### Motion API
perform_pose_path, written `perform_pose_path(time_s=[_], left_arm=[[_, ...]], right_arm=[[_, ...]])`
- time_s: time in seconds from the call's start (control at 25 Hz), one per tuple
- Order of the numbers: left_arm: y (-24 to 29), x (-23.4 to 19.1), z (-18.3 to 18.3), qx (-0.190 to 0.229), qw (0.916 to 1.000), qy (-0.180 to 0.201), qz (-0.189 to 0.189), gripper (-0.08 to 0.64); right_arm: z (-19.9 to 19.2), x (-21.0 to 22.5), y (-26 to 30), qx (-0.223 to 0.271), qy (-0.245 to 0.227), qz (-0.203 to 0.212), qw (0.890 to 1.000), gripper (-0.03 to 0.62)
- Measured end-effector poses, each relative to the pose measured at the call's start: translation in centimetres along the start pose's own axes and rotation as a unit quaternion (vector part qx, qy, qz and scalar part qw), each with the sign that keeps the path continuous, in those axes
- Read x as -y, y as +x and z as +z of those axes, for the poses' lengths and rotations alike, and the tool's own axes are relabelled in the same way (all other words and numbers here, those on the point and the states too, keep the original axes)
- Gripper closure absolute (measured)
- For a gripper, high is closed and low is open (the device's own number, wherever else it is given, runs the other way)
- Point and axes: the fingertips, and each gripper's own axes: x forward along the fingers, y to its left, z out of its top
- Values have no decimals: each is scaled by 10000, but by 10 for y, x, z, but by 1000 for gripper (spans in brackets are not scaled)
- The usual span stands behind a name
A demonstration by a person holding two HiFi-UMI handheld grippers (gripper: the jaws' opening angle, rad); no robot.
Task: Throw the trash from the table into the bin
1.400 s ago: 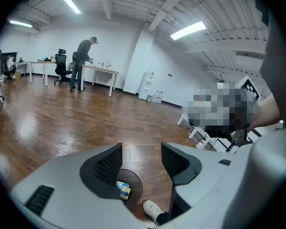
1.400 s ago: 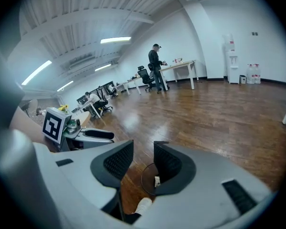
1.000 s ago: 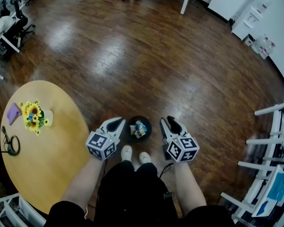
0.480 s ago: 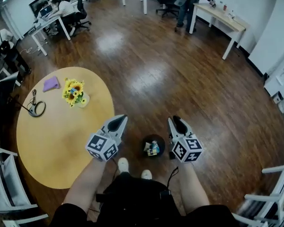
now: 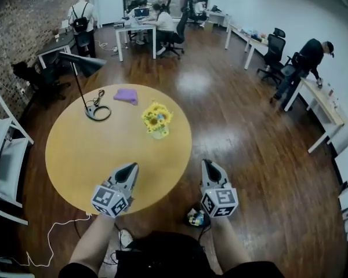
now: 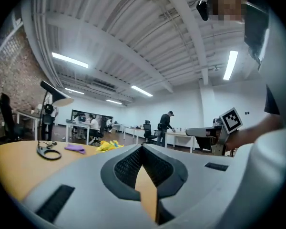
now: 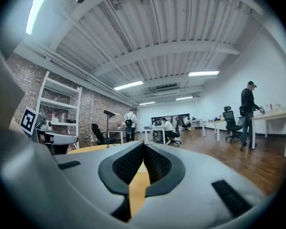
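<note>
Head view: you hold the left gripper (image 5: 129, 168) and right gripper (image 5: 209, 165) level at the near edge of the round table (image 5: 75, 155). The bin (image 5: 187, 222) sits by your feet with trash (image 5: 194, 216) inside, likely so you can hunt for leftovers. Left gripper view: jaws pressed together, nothing in them, facing a purple cloth (image 6: 75, 148) and flowers (image 6: 107, 146). Right gripper view: jaws have just been closing and now meet on nothing.
</note>
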Motion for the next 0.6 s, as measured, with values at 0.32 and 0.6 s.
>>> perform_pose_path(time_s=[0.32, 0.6], left_arm=[[-106, -102, 26, 272, 9951, 146, 936, 557], [-185, -182, 36, 419, 9852, 288, 1634, 557]], right_arm=[[15, -131, 73, 156, -71, 808, 9966, 591], [4, -228, 122, 49, -24, 1248, 9922, 592]])
